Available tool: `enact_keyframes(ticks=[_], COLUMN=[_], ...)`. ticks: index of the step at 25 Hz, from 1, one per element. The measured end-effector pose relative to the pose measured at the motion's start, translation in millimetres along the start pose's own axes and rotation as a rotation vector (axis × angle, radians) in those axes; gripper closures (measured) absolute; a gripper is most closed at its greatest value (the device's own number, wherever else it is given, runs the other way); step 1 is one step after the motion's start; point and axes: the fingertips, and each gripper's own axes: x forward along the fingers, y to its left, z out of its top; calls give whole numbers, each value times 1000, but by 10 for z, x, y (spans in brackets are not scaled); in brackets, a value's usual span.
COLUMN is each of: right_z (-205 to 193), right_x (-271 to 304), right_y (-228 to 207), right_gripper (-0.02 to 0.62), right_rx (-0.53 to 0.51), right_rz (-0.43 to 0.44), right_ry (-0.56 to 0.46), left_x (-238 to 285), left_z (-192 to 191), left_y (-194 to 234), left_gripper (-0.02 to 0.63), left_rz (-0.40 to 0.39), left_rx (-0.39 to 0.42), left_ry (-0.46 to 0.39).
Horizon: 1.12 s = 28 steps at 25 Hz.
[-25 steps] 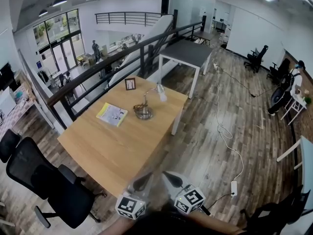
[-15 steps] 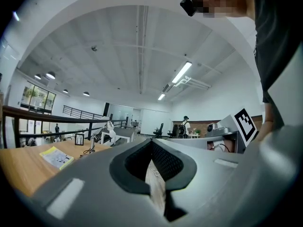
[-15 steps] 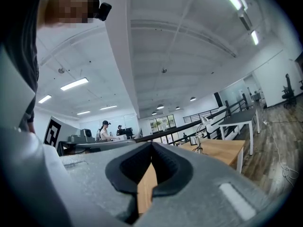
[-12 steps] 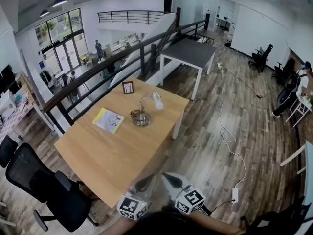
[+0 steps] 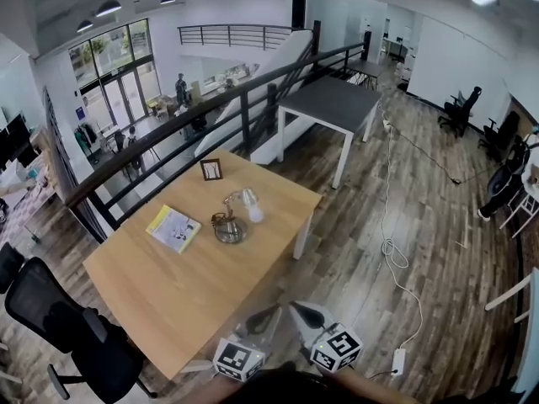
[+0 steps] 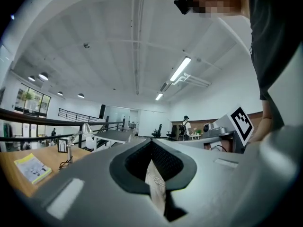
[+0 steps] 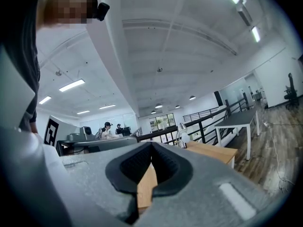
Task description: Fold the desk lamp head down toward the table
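Note:
The desk lamp [image 5: 237, 215] stands near the middle of the wooden table [image 5: 160, 284] on a round metal base [image 5: 229, 231], and its white head [image 5: 251, 208] is raised on the thin arm. It is far off in both gripper views, as the lamp [image 6: 80, 134] to the left and the lamp [image 7: 182, 137] just right of centre. My left gripper [image 5: 273, 312] and right gripper [image 5: 298, 309] hover side by side off the table's near corner, well short of the lamp. Both are shut and empty, the left gripper [image 6: 151, 142] and the right gripper [image 7: 151, 144] with their tips together.
A yellow booklet [image 5: 173, 228] lies left of the lamp, and a small picture frame [image 5: 210, 169] stands behind it. A black office chair [image 5: 59, 314] sits at the table's left. A railing [image 5: 210, 99] runs behind, a grey table [image 5: 333, 103] beyond. A cable [image 5: 389, 247] and power strip [image 5: 397, 361] lie on the floor.
The table and lamp have shifted left and down in the head view as I move closer. Both grippers keep their place at the bottom edge, still shut.

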Motion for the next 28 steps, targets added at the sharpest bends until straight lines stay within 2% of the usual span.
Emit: enact_keyframes(ticks=[3, 11, 18, 28], right_z=[-44, 1, 127, 325], right_x=[32, 227, 718, 1592], right_y=[-231, -746, -1019, -1065], right_gripper=[592, 592, 593, 592], right_rx=[45, 66, 54, 21], right_rz=[-19, -66, -81, -75], right_ry=[-2, 7, 8, 5], left_x=[219, 697, 1050, 1103], left_z=[-69, -104, 26, 293], left_y=[46, 290, 748, 1652], left_gripper=[606, 606, 606, 606], left_rz=[-8, -32, -67, -43], left_rx=[-12, -21, -23, -12], left_ry=[30, 41, 23, -7])
